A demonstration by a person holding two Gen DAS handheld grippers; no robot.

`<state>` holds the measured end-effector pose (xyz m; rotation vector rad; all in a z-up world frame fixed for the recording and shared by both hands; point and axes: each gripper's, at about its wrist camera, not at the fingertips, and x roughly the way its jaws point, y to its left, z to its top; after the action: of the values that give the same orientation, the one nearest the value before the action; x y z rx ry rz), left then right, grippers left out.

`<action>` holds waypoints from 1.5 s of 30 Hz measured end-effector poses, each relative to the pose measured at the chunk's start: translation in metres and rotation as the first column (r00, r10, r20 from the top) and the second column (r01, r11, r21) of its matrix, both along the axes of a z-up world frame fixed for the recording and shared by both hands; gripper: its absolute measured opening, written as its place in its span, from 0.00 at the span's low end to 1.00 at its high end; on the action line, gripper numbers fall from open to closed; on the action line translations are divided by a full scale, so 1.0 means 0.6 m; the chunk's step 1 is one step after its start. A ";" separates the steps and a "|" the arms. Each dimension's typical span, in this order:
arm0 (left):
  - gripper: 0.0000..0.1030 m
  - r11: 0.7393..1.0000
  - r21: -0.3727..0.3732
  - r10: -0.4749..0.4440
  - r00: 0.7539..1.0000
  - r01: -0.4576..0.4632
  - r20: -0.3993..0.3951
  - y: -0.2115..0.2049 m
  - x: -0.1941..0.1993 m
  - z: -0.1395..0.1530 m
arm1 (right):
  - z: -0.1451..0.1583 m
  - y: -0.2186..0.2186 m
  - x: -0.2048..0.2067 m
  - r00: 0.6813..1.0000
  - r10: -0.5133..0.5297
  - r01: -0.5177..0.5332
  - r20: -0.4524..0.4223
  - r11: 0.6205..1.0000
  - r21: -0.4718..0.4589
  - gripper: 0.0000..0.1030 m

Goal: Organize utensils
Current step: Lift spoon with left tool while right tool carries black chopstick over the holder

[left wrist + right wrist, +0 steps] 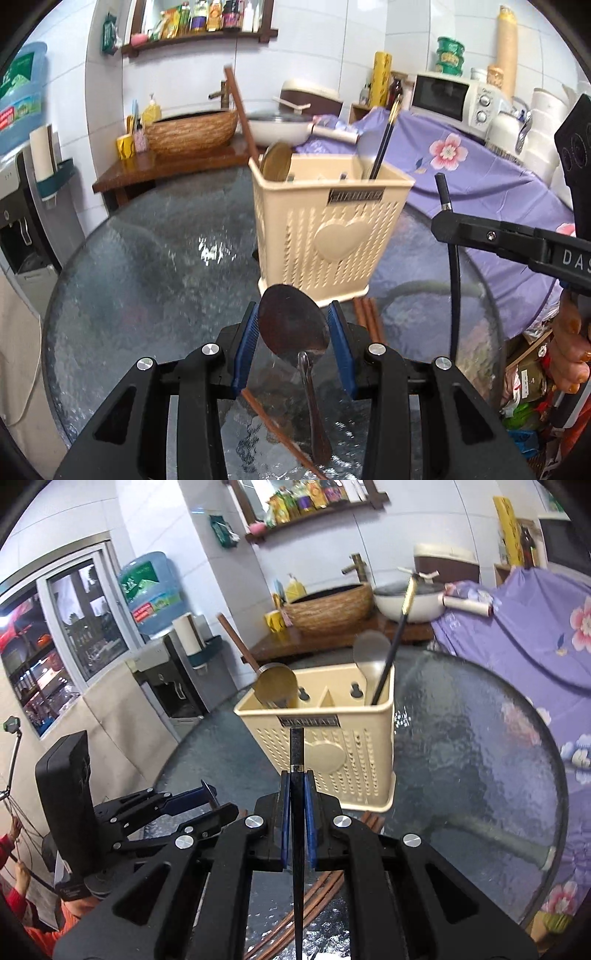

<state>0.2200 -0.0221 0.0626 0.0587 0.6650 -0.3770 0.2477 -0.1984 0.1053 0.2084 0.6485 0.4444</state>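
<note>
- My left gripper [293, 328] is clenched on a metal spoon [295, 328]: the blue pads sit against both edges of the bowl, which points away from me, while the handle trails back toward the camera above the table.
- My right gripper [297, 812] is clamped tight on a black chopstick [297, 794]. The stick runs lengthwise between the blue pads, its blunt end with a thin metal band poking out past the fingertips toward the holder.
- In the left wrist view that same chopstick shows at the right, standing nearly upright through the right gripper's tip.
- The beige utensil holder [325, 229] stands on the round glass table [147, 240], just beyond both grippers, with a heart shape raised on its near wall and a divider splitting it into compartments.
- In the holder's left compartment I see a brass-coloured ladle [276, 686] with a wooden handle leaning out to the far left.
- In its right compartment a grey spoon [370, 653] and a second black chopstick with a gold end [391, 657] lean up and to the right.
- Several brown wooden chopsticks [367, 317] lie flat on the glass close to the holder's near base, reaching back under my grippers.
- Beyond the table's right side lies a purple flowered cloth [480, 173].
</note>
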 end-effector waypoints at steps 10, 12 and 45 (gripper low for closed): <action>0.35 0.999 -0.023 -0.028 0.998 0.030 0.058 -0.015 -0.007 0.048 | 0.047 -0.012 -0.024 0.998 0.017 -0.016 0.059 1.000 -0.022 0.08; 0.35 0.999 -0.026 -0.034 0.997 0.036 0.068 -0.015 -0.006 0.056 | 0.058 -0.015 -0.025 0.997 0.020 -0.019 0.068 1.000 -0.024 0.08; 0.35 0.998 -0.052 0.042 0.981 -0.033 0.191 -0.052 0.151 0.226 | 0.257 -0.041 0.121 0.968 -0.102 0.116 0.229 0.992 -0.050 0.08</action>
<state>0.3108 -0.0536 0.1985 0.0359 0.4656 -0.3458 0.3200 -0.2233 0.2596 0.1305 0.4240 0.3353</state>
